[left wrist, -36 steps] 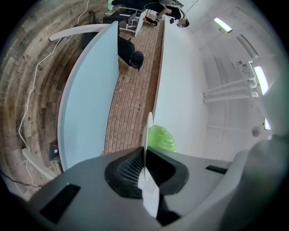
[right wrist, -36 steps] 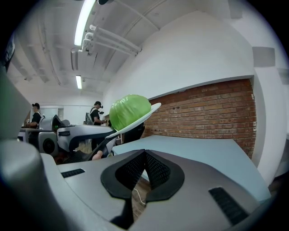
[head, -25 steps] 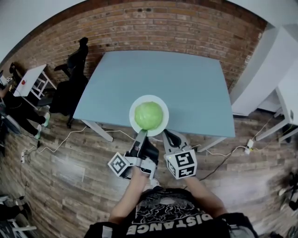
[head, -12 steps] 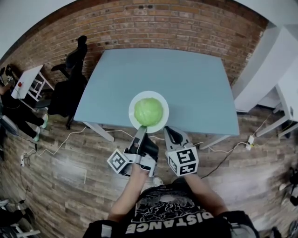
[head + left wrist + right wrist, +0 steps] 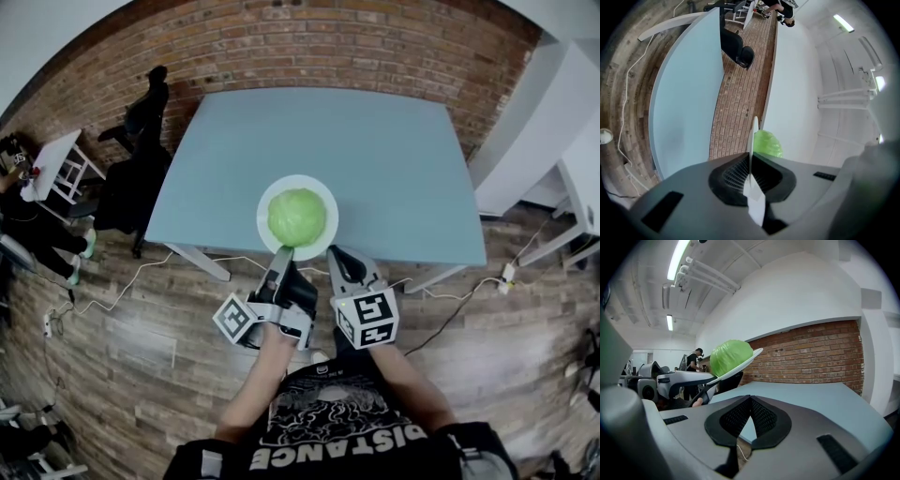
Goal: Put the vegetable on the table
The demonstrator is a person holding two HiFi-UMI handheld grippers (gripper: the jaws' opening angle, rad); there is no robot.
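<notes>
A green cabbage [image 5: 296, 217] sits on a white plate [image 5: 321, 196], which is held in the air over the near edge of the pale blue table [image 5: 394, 159]. My left gripper [image 5: 280, 257] is shut on the plate's near rim. In the left gripper view the plate [image 5: 753, 133] shows edge-on between the jaws of the left gripper [image 5: 750, 164], with the cabbage [image 5: 767, 143] behind it. My right gripper [image 5: 336, 255] hangs just right of the plate, shut and holding nothing. The right gripper view shows the tilted plate [image 5: 745, 361] and cabbage [image 5: 730, 356] up left of the right gripper [image 5: 750, 401].
A black office chair [image 5: 139, 173] stands at the table's left side, with a small white table [image 5: 54, 161] and a person [image 5: 28, 225] beyond it. White desks [image 5: 548, 122] stand at the right. A brick wall [image 5: 328, 47] backs the table. Cables [image 5: 122, 286] lie on the wood floor.
Both grippers and the plate with the cabbage have moved a little forward, further over the table's near edge. Neither gripper has changed its state.
</notes>
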